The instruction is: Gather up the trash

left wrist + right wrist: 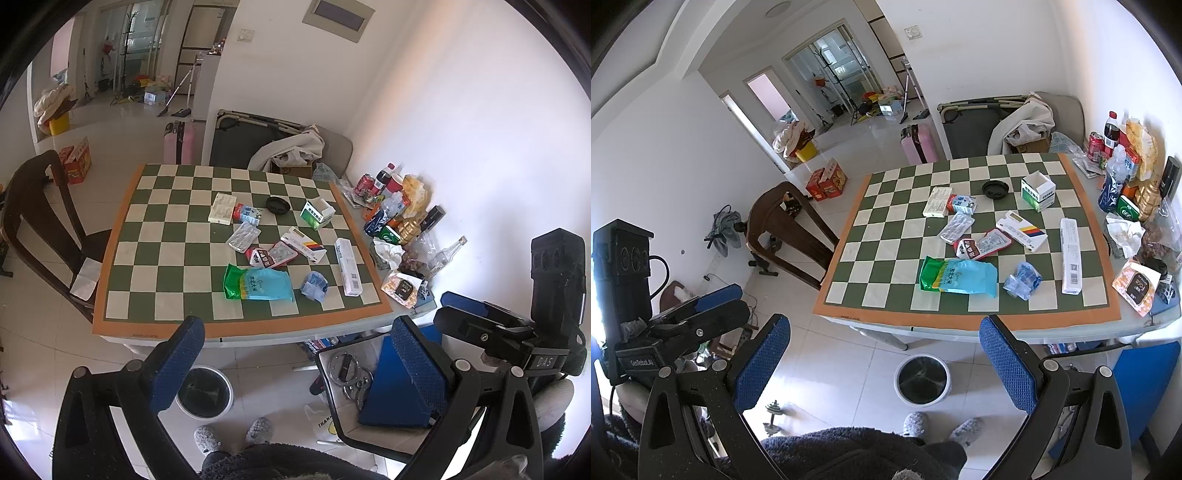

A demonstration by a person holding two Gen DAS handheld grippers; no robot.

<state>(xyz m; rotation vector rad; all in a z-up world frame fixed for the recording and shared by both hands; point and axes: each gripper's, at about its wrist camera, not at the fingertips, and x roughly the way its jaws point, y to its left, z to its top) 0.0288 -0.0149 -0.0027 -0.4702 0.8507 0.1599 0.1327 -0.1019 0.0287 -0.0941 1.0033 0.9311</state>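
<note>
Two grippers, left (295, 354) and right (882, 350), hang spread wide and empty above the bin (922, 380). Beyond, on the checkered table (960, 317), the green-blue bag (956, 277) lies nearest. It looks light, limp, crinkly: pinch a flat edge.

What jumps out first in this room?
The green-and-cream checkered table, strewn with packaging: a green-and-blue bag near the front edge and an open green-and-white box farther back. Below the table's front edge a bin stands on the floor. Two blue-padded tongs, left and right, hang open in front.
</note>
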